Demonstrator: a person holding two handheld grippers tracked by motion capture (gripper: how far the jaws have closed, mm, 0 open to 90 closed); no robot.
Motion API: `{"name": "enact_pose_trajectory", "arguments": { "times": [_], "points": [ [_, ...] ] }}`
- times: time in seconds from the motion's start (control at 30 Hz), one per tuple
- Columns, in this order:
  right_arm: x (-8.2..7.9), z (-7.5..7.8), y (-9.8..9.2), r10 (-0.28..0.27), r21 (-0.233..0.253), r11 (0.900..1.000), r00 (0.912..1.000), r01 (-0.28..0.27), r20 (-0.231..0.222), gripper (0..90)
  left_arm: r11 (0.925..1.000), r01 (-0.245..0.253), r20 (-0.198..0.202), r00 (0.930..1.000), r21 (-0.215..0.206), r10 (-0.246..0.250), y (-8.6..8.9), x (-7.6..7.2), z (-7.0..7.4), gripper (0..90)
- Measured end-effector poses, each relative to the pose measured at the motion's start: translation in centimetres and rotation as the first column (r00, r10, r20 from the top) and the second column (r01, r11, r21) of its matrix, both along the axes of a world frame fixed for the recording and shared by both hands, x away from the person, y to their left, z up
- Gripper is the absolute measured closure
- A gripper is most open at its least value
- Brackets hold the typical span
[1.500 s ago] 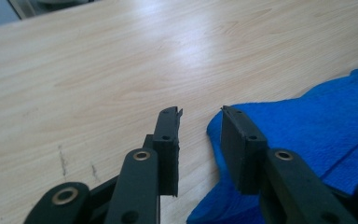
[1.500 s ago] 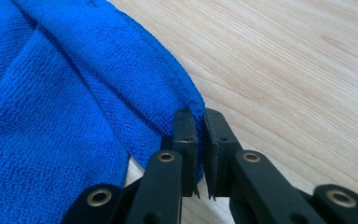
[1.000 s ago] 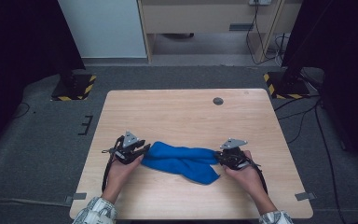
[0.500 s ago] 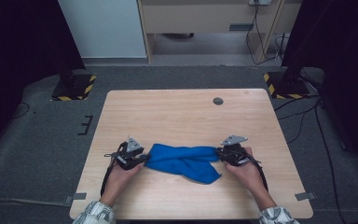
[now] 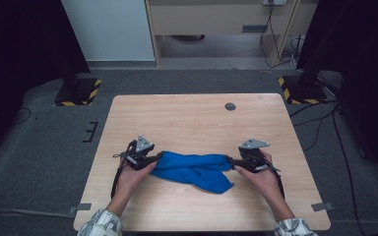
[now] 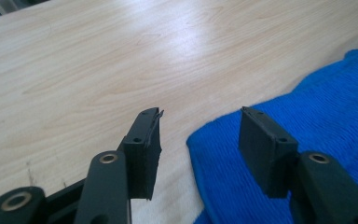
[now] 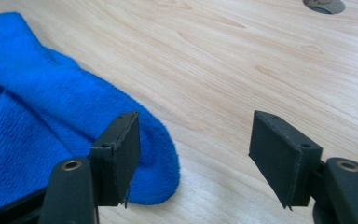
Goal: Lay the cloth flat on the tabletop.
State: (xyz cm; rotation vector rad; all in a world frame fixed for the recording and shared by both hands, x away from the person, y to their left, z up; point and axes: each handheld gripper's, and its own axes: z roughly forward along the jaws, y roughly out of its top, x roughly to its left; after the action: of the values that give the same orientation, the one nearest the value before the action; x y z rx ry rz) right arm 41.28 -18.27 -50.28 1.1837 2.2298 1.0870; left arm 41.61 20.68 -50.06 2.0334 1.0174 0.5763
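— High view first: where is the blue cloth point(image 5: 195, 169) now?

— Lower middle of the frame, bunched into a long twisted band on the wooden table point(image 5: 192, 118), with a loose flap trailing toward the lower right. Compared with a second ago it lies a little flatter and the two ends look let go.

— And the grippers?

— The left gripper point(image 5: 153, 158) sits at the cloth's left end, the right gripper point(image 5: 230, 161) at its right end. Half a second back both sat tight against the ends; now both are released. In the left gripper view the jaws stand apart, one over bare wood, the other over the cloth's rounded corner point(image 6: 223, 154), gripping nothing. In the right gripper view the jaws are also spread wide, the cloth's end point(image 7: 158, 163) lying just beside the left-hand jaw.

— So what does that mean for the work?

— My guess is the cloth has been set down and a fresh grip comes next, perhaps on corners, since the band is twisted. The small round cap point(image 5: 230, 106) in the tabletop, upper right, is well clear.
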Motion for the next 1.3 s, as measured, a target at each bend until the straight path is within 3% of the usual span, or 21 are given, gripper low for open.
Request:
{"name": "enact_pose_trajectory", "arguments": {
  "times": [0.03, 0.27, 0.47, 0.5, 0.6, 0.77, 0.8, 0.9, 0.93, 1.1, 1.17, 1.2, 1.3],
  "points": [
    [0.1, 0.0, -0.1, -0.004, -0.002, 1.0, 1.0, 0.004, 0.002, 33.8, 1.0, 0.0, 0.0, 1.0, 0.0, 0.0, 0.0, 0.0, 0.0, 48.2],
    [-0.1, -0.2, -0.5, 0.01, 0.002, 1.0, 0.9997, -0.01, -0.024, 57.7, 1.0, 0.004, -0.01, 0.9999, 0.001, -0.004, -0.1, 0.2, -0.9, 46.8],
    [-0.2, -0.7, 0.3, 0.052, 0.02, 0.998, 0.9975, -0.051, -0.048, 57.9, 1.0, 0.0, -0.035, 0.9994, 0.007, 0.0, 0.0, 0.2, -1.7, 44.9],
    [-0.1, -1.1, 0.7, 0.067, -0.002, 0.998, 0.9961, -0.068, -0.057, 65.6, 1.0, 0.001, -0.052, 0.9986, 0.003, 0.0, -0.1, 0.4, -2.0, 42.7],
    [-0.1, -1.3, 0.8, 0.095, -0.004, 0.995, 0.9934, -0.095, -0.064, 86.3, 1.0, 0.0, -0.064, 0.9979, 0.01, 0.001, -0.2, 0.6, -2.4, 42.3],
    [-0.2, -0.5, 0.4, 0.089, 0.01, 0.996, 0.9954, -0.088, -0.035, 88.3, 0.9999, -0.003, -0.064, 0.998, 0.011, 0.003, -0.3, 0.7, -2.6, 43.1],
    [-0.2, 0.0, 0.1, 0.06, 0.009, 0.998, 0.9981, -0.06, -0.012, 88.4, 0.9999, 0.001, -0.066, 0.9978, 0.013, 0.0, -0.4, 0.7, -2.7, 43.8],
    [-0.1, 0.1, -0.3, 0.033, -0.006, 0.999, 0.9995, -0.033, -0.002, 88.4, 0.9998, 0.008, -0.072, 0.9974, 0.02, -0.007, -0.6, 0.7, -2.9, 43.9],
    [0.1, 0.0, -0.6, 0.013, -0.005, 1.0, 0.9999, -0.013, -0.005, 88.3, 0.9997, 0.013, -0.074, 0.9972, 0.023, -0.011, -0.8, 0.7, -2.9, 43.8],
    [0.1, -0.2, -0.8, 0.019, -0.006, 1.0, 0.9997, -0.02, -0.014, 87.9, 0.9991, 0.032, -0.079, 0.9965, 0.028, -0.03, -1.1, 0.6, -3.1, 46.7],
    [0.1, -0.2, -0.7, 0.019, -0.001, 1.0, 0.9997, -0.019, -0.016, 87.6, 0.999, 0.044, -0.092, 0.9948, 0.01, -0.043, -1.1, 0.6, -3.2, 49.8],
    [0.1, -0.2, -0.7, 0.02, -0.001, 1.0, 0.9997, -0.02, -0.016, 87.3, 0.9986, 0.043, -0.112, 0.9926, -0.031, -0.047, -1.0, 0.7, -3.4, 55.2],
    [0.2, -0.3, -0.8, 0.013, -0.008, 1.0, 0.9997, -0.013, -0.018, 87.1, 0.9981, 0.049, -0.116, 0.9918, -0.037, -0.053, -1.0, 0.6, -3.4, 55.9]
  ]
}}
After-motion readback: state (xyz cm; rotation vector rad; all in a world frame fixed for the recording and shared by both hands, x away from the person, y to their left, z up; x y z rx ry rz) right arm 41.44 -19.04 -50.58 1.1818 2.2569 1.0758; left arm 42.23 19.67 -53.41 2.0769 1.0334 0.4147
